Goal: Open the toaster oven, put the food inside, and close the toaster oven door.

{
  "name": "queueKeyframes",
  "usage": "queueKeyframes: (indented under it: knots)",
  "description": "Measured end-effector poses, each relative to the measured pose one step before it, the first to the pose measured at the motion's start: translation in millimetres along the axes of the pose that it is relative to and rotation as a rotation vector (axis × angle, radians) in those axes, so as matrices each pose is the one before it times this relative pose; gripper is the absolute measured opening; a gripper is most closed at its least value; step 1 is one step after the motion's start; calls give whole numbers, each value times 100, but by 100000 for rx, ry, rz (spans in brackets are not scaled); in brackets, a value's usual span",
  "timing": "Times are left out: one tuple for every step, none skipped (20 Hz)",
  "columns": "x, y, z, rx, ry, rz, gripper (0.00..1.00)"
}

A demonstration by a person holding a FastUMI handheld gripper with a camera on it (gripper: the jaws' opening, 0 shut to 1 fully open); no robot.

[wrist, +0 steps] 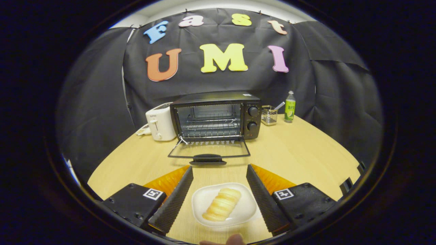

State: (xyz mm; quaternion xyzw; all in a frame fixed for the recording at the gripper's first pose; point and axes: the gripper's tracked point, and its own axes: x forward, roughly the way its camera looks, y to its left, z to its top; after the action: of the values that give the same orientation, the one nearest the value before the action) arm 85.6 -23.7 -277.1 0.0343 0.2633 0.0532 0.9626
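The claw (219, 169) has its fingers wide apart, with the bread (222, 204) on a white plate (247, 208) lying between them and the oven (218, 115) beyond them, its door (208, 149) folded down open.

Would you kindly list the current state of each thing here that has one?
Toaster oven door: folded down, open.
Oven rack: inside, bare.
Plate: on the table between the fingers, holding a bread roll.
Gripper: open, touching nothing.
Green bottle: upright, capped.
White toaster: slots look empty.
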Motion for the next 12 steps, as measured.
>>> queueKeyframes:
  knots:
    - [332, -104, -836, 1553, 1016, -895, 100]
    - [490, -309, -970, 2198, 1845, -1980, 100]
    - [461, -280, -970, 2253, 1896, -1588, 100]
    - [430, 103, -982, 1085, 2233, -784, 100]
    - [331, -87, -904, 731, 2017, -1121, 100]
    - [333, -183, -770, 177, 1792, -1257, 100]
    - [283, -127, -781, -90, 1672, -1213, 100]
    - [316, -83, -727, -267, 1777, -772, 100]
    - [247, -109, -688, -321, 1477, -713, 100]
    - [261, -193, -546, -188, 1127, -1162, 100]
    - [291, -24, -444, 164, 891, -626, 100]
    - [403, 235, -308, 11, 1253, 730, 100]
